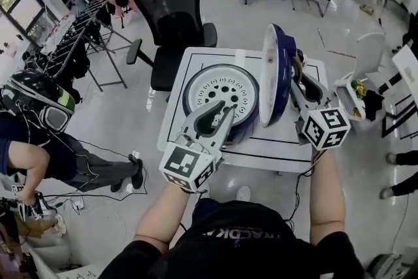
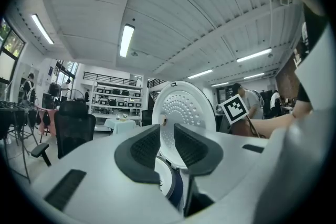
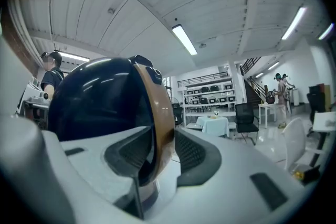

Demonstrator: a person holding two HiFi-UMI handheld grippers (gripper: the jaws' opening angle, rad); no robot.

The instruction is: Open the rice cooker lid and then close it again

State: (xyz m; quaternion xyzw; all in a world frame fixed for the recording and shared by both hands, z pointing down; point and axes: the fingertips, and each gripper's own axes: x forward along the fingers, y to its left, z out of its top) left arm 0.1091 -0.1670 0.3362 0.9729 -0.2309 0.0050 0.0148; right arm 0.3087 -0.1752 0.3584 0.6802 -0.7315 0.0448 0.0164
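The lid [image 1: 273,75] is done in dark navy outside with a tan rim – white and dotted with holes inside. The table [image 1: 268,144] is white, lined in black – the marker cube [image 1: 188,168] is patterned black-and-white.

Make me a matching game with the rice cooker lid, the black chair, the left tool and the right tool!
Things
1. lid
2. black chair
3. left tool
4. right tool

Places and states
A. on the far side of the white table
B. clamped on the lid's rim
C. standing upright, open
D. jaws a little apart with nothing between them, over the front of the rice cooker

Pairs: 1-C, 2-A, 3-D, 4-B
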